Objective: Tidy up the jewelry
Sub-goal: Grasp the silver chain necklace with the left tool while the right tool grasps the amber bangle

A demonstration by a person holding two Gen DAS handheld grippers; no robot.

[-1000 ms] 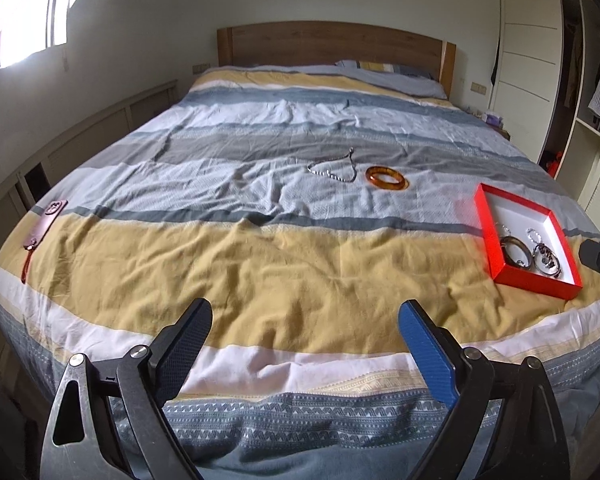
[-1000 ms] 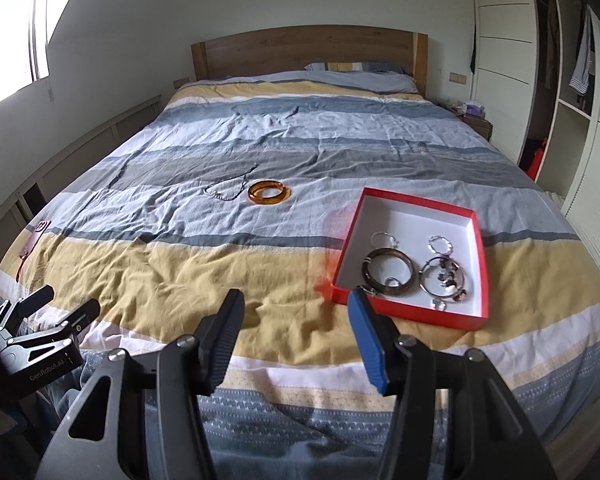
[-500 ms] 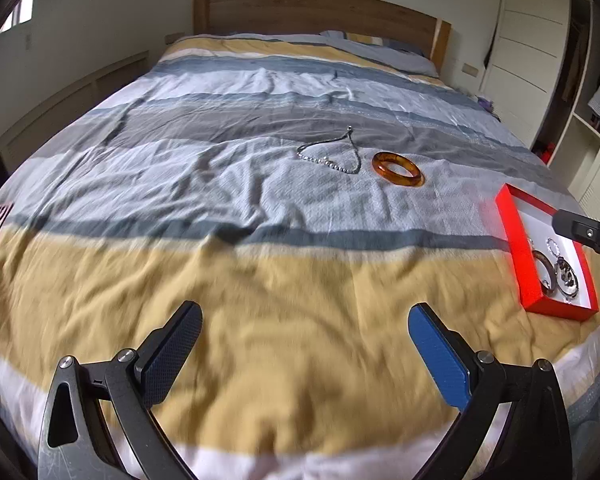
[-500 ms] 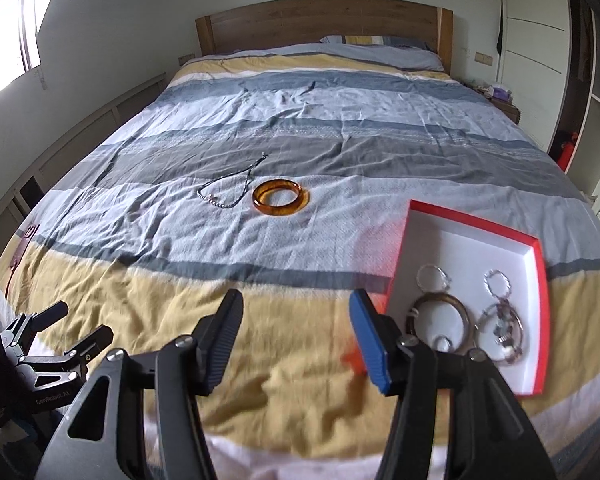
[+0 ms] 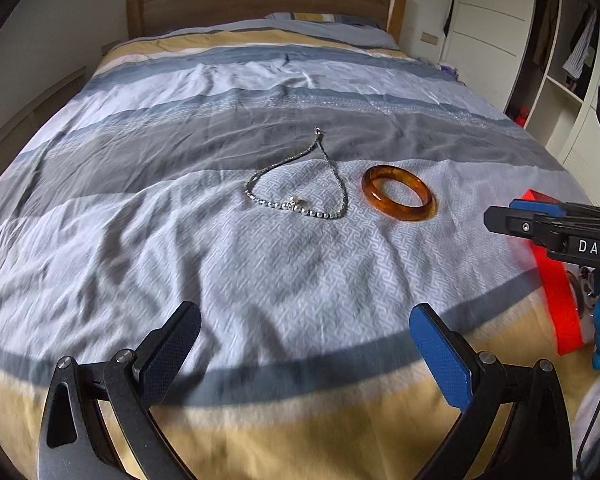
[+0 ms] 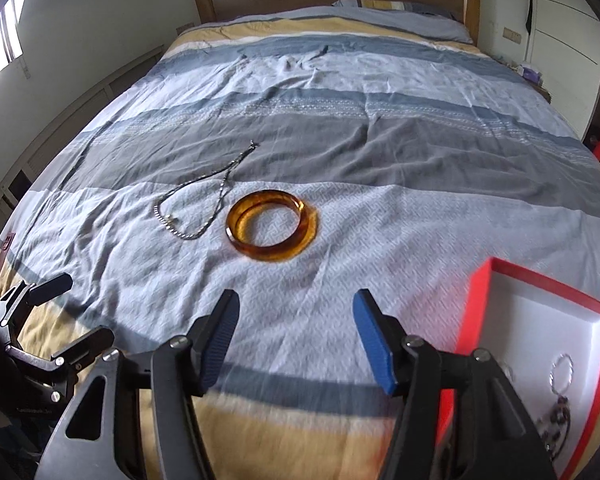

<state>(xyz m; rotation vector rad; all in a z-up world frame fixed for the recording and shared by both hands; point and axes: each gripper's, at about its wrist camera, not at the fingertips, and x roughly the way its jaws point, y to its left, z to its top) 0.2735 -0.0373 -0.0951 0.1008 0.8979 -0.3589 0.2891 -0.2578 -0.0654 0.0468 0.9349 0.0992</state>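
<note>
An amber bangle [image 5: 398, 197] and a silver bead chain [image 5: 300, 184] lie side by side on the striped bedspread, chain to the left. They also show in the right wrist view: the bangle [image 6: 272, 229] and the chain [image 6: 198, 200]. My left gripper [image 5: 305, 344] is open and empty, short of the chain. My right gripper [image 6: 296, 328] is open and empty, just short of the bangle. A red box with a white inside [image 6: 540, 320] lies at the right and holds several rings and bracelets [image 6: 560, 376].
The bed's wooden headboard [image 5: 260, 0] stands at the far end, with pillows before it. White wardrobes and open shelves [image 5: 540, 40] line the right side. A dark red phone case [image 6: 6, 240] lies at the bed's left edge.
Both grippers have moved forward over the bed toward the chain and the bangle, which now look much closer. The right gripper's jaws have opened wider. The red box has slid to the right edge of both views.
</note>
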